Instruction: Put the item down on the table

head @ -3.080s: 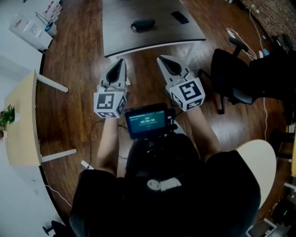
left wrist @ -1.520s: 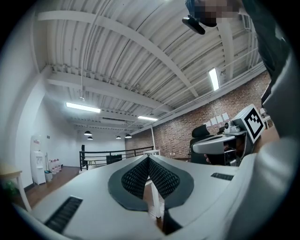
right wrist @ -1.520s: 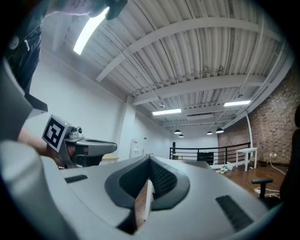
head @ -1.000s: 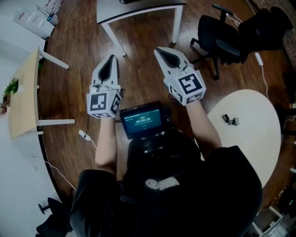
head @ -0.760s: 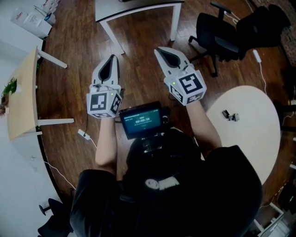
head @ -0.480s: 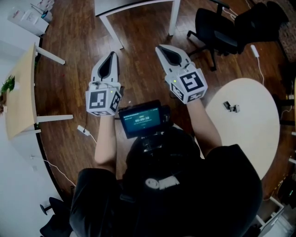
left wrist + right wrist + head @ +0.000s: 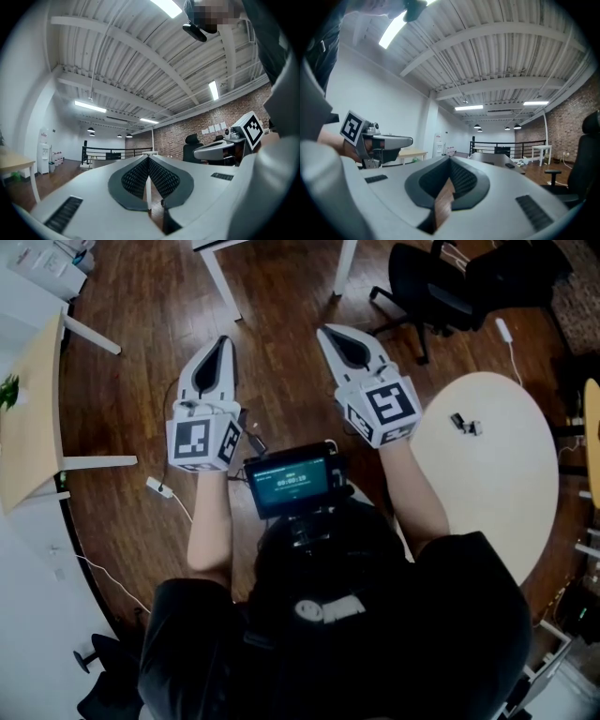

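Both grippers are held out side by side over the wooden floor, jaws closed with nothing between them. In the head view my left gripper (image 7: 223, 339) is left of centre and my right gripper (image 7: 325, 330) right of centre. The left gripper view shows my left gripper (image 7: 148, 157) with its ribbed pads pressed together, and the right gripper (image 7: 224, 147) beside it. In the right gripper view my right gripper (image 7: 450, 159) is closed too, with the left gripper (image 7: 387, 140) at its side. A small dark item (image 7: 464, 423) lies on the round cream table (image 7: 497, 484), right of the right gripper.
A black office chair (image 7: 427, 282) stands beyond the round table. White legs of a grey table (image 7: 217, 282) show at the top. A light wooden table (image 7: 28, 413) runs along the left edge. Cables lie on the floor. A small screen (image 7: 291, 482) sits at the person's chest.
The view has swung right: the grey table has slid out at the top and the round table with the small item has come in at the right. Both grippers stay closed.
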`<state>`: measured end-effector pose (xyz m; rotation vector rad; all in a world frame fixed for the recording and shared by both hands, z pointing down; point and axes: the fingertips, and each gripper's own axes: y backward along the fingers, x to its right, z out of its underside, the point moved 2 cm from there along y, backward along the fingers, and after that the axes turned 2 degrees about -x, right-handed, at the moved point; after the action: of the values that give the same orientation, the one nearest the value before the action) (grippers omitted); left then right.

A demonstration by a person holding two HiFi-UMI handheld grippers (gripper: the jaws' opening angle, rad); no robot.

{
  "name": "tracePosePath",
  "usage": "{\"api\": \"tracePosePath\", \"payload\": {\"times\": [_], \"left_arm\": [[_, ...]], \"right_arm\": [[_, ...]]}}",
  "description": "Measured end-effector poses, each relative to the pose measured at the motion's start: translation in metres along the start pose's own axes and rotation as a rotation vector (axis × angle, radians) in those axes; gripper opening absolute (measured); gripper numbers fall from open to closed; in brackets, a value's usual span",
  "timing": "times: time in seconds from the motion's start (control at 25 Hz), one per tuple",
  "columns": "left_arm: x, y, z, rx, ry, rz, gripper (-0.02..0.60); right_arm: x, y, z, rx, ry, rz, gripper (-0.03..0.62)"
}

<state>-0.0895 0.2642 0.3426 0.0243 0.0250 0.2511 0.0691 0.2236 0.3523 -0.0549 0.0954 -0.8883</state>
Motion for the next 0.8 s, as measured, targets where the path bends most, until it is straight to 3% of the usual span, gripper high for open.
{"api": "tracePosePath", "payload": {"times": [0.28,0.8], "left_arm": [[0.008,0.0,0.003,-0.029,0.01,0.007,0.0],[0.014,0.004,-0.01,0.001,-0.009,-0.014,0.0]], "right_arm": [[-0.001,0.005,0.003,-0.022,-0.021,0.002,0.009],[-0.002,0.005,-0.003,0.006,-0.056,-0.022,0.009]]}}
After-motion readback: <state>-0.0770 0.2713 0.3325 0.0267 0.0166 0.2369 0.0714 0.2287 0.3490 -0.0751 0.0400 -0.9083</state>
